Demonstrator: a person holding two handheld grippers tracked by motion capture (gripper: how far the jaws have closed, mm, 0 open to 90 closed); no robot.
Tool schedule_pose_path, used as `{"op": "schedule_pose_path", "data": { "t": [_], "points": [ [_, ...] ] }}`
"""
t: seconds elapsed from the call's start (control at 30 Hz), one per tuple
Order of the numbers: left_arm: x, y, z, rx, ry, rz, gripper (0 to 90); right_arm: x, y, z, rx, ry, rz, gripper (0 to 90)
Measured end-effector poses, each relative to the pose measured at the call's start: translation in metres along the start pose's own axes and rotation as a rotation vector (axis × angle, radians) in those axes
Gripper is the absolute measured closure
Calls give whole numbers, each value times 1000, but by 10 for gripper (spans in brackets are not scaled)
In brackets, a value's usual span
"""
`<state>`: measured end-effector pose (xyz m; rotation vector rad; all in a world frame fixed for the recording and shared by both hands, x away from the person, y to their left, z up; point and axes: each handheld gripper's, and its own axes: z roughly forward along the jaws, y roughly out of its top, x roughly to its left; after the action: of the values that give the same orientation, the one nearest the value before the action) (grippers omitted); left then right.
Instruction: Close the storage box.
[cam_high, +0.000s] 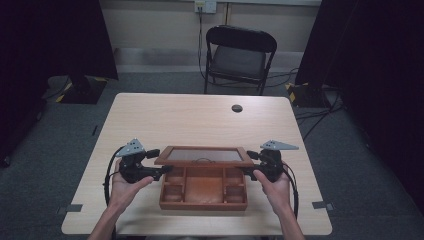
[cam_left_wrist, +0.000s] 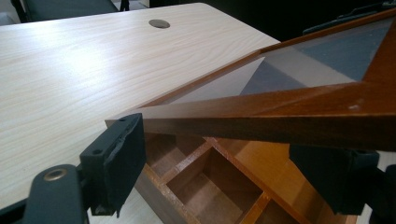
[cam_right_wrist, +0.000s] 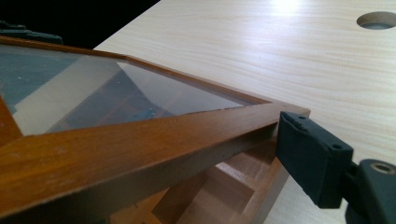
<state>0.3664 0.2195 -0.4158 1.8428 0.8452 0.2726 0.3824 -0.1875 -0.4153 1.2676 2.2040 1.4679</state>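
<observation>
The left gripper (cam_high: 150, 162) and right gripper (cam_high: 256, 162) are each spreading their fingers (cam_left_wrist: 116, 158) wide around an end of the glass-paned lid (cam_high: 204, 156), which is standing raised over the compartmented wooden box (cam_high: 204, 192) near the desk's (cam_high: 165, 117) front edge. Whether they are clamping it, I cannot tell. No writing is showing.

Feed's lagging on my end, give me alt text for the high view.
A person's left tongs and right tongs hold the raised glass-paned wooden lid by its ends above an open brown wooden compartment box on a pale wooden table; a black folding chair stands beyond.
</observation>
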Motion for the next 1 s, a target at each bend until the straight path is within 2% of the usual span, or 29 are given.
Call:
{"op": "schedule_pose_path", "data": {
  "t": [0.23,0.33,0.4,0.63,0.7,0.83,0.9,1.0],
  "points": [
    [-6,-2,-1,2,-17,4,185,1,-8,-3,8,-1,2,279],
    [-6,-8,2,11,-44,-22,163,0,-11,-5,7,-1,8,273],
    [-7,-11,3,5,-30,-8,187,-1,-16,-5,5,1,14,272],
    [-7,-14,3,8,-36,-7,186,-2,-29,-8,23,-8,25,279],
    [-7,-15,4,14,-33,-4,188,-3,-30,-10,17,2,32,270],
    [-6,-20,6,23,-32,-15,207,-8,-33,-17,27,-25,30,266],
    [-6,-21,5,29,-30,0,212,-13,-36,-18,44,-61,26,268],
    [-6,-22,4,20,-29,-4,211,-22,-37,-22,64,-86,40,272]
  ]
}}
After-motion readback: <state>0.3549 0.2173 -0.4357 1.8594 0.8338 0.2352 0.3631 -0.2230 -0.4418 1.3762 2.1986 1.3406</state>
